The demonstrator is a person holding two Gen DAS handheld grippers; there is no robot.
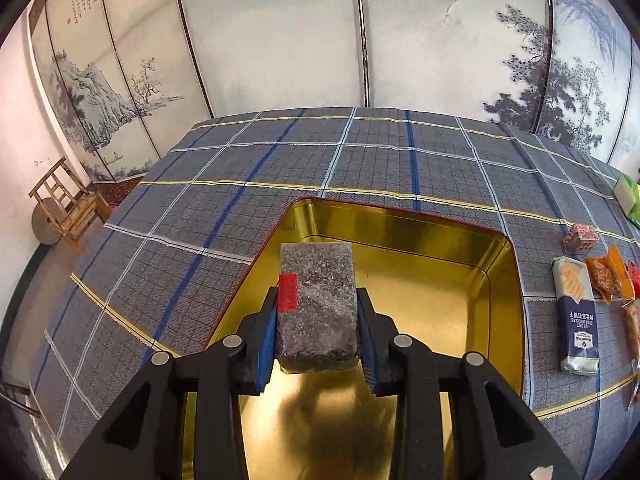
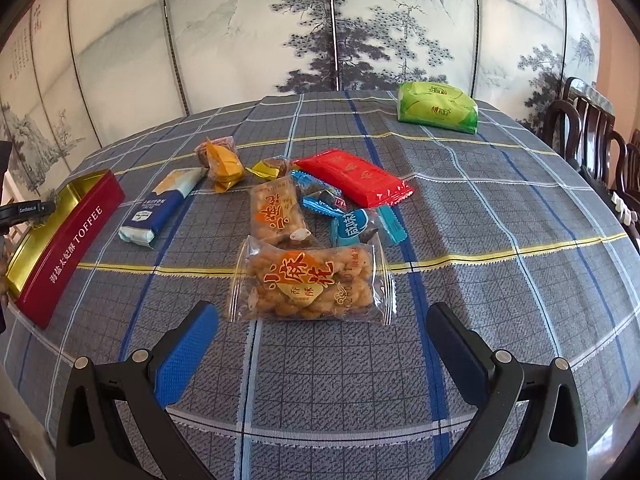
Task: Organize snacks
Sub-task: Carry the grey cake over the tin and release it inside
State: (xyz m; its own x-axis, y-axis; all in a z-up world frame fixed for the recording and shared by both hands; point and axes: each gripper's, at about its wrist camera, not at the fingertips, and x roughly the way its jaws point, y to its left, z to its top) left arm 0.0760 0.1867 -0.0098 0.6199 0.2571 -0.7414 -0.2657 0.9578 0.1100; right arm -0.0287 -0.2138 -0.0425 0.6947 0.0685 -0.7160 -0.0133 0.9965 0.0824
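Over red "TOFFEE" tin (image 2: 68, 236), left hand-held gripper (image 1: 318, 320) clamping grey block (image 1: 318, 304), right hand-held gripper (image 2: 320, 344) agape.

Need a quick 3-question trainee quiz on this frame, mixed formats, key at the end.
1. True or false: the left gripper is shut on the dark speckled snack block above the gold tin.
2. Which pack lies nearest the open right gripper? A) green pack B) clear pack of fried twists C) red pack
3. Fill in: the Latin-letter word on the tin's red side wall reads ____.

Key: 1 true; 2 B; 3 TOFFEE.
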